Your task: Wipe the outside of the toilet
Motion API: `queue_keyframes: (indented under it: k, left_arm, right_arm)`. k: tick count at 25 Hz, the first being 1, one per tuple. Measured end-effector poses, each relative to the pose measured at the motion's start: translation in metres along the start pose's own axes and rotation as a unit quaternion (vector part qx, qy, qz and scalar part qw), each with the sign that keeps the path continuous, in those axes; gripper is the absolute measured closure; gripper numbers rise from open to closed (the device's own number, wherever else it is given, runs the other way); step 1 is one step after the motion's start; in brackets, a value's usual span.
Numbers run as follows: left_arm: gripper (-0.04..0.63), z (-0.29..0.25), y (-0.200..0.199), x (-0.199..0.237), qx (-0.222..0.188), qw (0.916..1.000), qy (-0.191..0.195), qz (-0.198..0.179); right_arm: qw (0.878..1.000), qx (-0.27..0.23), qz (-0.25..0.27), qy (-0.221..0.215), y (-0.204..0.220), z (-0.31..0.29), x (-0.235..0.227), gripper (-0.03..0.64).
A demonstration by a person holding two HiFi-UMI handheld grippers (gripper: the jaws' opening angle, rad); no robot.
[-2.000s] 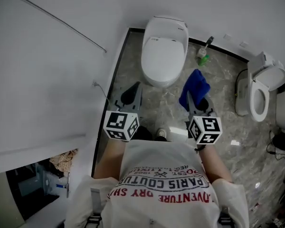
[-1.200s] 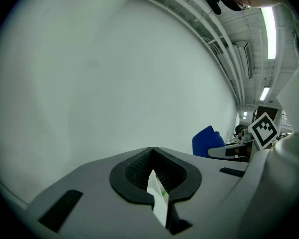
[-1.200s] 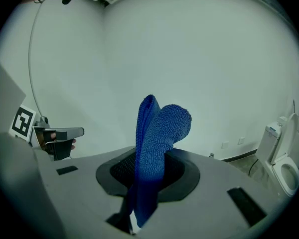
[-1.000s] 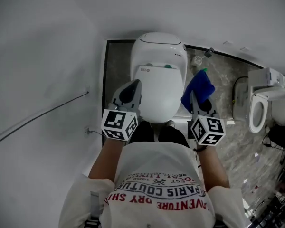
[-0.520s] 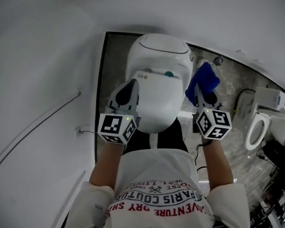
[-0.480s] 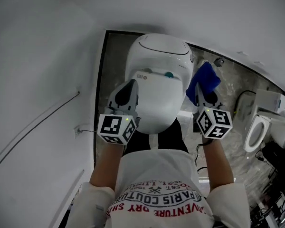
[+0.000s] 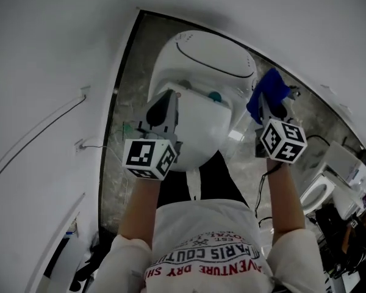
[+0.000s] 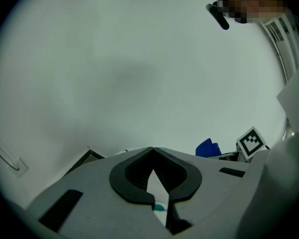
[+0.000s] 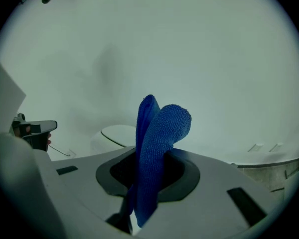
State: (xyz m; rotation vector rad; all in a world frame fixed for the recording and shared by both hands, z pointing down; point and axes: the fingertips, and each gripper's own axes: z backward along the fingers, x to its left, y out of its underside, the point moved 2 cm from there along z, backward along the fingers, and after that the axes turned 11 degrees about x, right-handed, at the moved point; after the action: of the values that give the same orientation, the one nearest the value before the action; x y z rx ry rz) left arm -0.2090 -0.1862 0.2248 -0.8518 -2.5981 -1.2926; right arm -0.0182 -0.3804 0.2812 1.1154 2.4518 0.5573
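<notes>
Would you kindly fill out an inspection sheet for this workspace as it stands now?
Surface: grey marbled floor.
Job's things: white toilet, lid closed; blue cloth.
Clutter: dark items at the right edge, too small to identify.
Grippers: left gripper shut, empty; right gripper shut on blue cloth.
Cables: thin cable along the left wall.
Surroundings: white walls; second toilet at right.
</notes>
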Motion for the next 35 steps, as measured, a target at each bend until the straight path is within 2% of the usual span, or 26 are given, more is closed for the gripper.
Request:
queue_keyframes:
  k: [6,12,23,25,29,35]
  left_arm:
    - [0.588,-0.036,0.022,0.016,0.011,0.9996,-0.019,0.017]
    - [0.588,-0.057,0.038,0.042,0.020,0.9992,-0.022,0.027]
    - [0.588,-0.060,0.051,0.080,0.022,0.9989,-0.004,0.042]
    - [0.588,-0.058,0.055,0.091,0.019,0.9988,-0.001,0.045]
    - [0.588,-0.052,0.062,0.118,0.007,0.9985,-0.002,0.054]
    - [0.588,-0.044,0.077,0.164,0.003,0.9982,-0.008,0.059]
  right_arm:
    - [1.000,0.029,-0.001,-0.003,-0.005,-0.055,-0.016,0.540]
    - [0.999,0.043,0.001,-0.021,-0.017,-0.087,0.009,0.540]
    - [0.991,0.056,0.119,-0.010,-0.047,-0.108,0.072,0.541]
    - [0.987,0.060,0.149,-0.002,-0.051,-0.114,0.086,0.541]
    - [0.971,0.069,0.230,0.020,-0.059,-0.126,0.115,0.541]
    - [0.939,0.093,0.328,0.047,-0.066,-0.148,0.157,0.541]
